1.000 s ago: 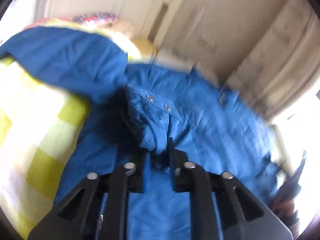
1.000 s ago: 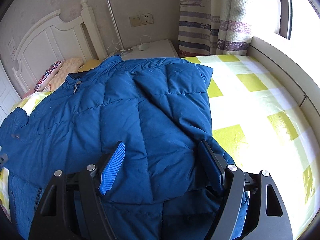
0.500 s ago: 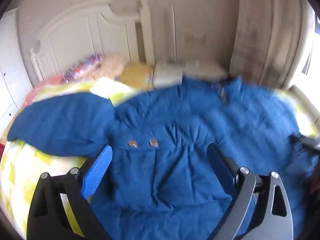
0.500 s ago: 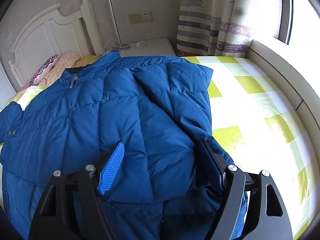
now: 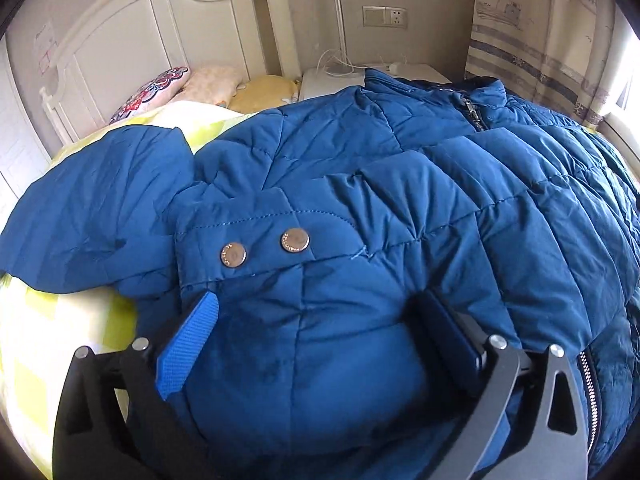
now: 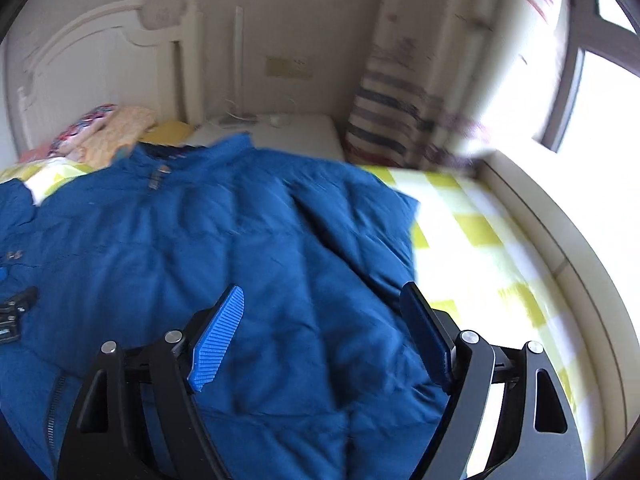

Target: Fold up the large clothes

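A large blue quilted jacket [image 5: 400, 200] lies spread on the bed, its collar and zipper [image 5: 474, 114] toward the headboard. One sleeve is folded across the front, and its cuff with two metal snaps [image 5: 264, 248] rests just ahead of my left gripper [image 5: 316, 298]. That gripper's jaws are opening wide over the fabric, with the pads off the cloth. A loose blue panel [image 5: 100, 208] of the jacket hangs over the bed's left side. In the right wrist view my right gripper [image 6: 322, 288] hovers open above the jacket [image 6: 240, 240], holding nothing.
The bed has a yellow-and-white checked sheet [image 6: 480, 240], bare to the right of the jacket. A white headboard [image 5: 140, 40], pillows [image 5: 160, 88] and a white nightstand [image 6: 296, 132] stand behind. A striped curtain [image 6: 400, 100] and a window ledge [image 6: 560, 260] line the right.
My left gripper has let go of the sleeve cuff and spread wide; the cuff now lies flat on the jacket front. My right gripper has lifted and swung a little, still open.
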Action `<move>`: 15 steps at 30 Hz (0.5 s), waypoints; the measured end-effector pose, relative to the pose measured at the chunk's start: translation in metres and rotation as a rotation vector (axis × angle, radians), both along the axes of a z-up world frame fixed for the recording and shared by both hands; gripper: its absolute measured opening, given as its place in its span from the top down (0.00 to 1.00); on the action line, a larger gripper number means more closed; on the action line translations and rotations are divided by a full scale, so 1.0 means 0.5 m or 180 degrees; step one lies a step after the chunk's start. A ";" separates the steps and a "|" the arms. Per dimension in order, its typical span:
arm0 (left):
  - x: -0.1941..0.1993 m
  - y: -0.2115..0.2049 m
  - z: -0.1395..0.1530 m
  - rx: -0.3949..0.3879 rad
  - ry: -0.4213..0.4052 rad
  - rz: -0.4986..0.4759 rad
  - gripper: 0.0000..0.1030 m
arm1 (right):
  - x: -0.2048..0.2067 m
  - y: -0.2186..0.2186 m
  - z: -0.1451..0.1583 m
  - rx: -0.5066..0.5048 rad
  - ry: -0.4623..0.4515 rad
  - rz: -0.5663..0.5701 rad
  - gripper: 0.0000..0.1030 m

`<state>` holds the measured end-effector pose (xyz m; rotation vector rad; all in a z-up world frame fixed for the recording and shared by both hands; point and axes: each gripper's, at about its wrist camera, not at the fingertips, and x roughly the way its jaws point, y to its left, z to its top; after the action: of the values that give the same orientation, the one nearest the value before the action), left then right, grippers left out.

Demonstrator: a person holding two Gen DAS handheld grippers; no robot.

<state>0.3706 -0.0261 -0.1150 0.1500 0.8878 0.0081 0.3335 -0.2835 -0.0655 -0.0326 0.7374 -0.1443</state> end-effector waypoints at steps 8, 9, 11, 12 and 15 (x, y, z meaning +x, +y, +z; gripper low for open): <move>0.001 0.001 0.000 -0.0001 0.0000 -0.0001 0.02 | 0.135 0.137 -0.073 -0.0138 0.0671 0.0791 0.17; 0.001 0.001 0.000 -0.0001 0.0002 -0.0001 0.02 | 0.140 0.131 -0.072 -0.0076 0.0649 0.0754 0.14; -0.002 0.002 0.002 0.0002 0.0004 0.0000 0.02 | 0.150 0.110 -0.064 0.0088 0.0752 0.0761 0.14; -0.001 0.002 0.000 0.0004 0.0004 0.0002 0.02 | 0.151 0.101 -0.054 0.0067 0.0720 0.0731 0.18; 0.001 0.001 -0.002 0.0009 0.0009 0.0004 0.02 | 0.161 0.029 -0.003 0.0130 0.0311 0.0245 0.16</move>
<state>0.3714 -0.0256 -0.1159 0.1522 0.8907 0.0105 0.4138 -0.2688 -0.0670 -0.0294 0.8352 -0.0544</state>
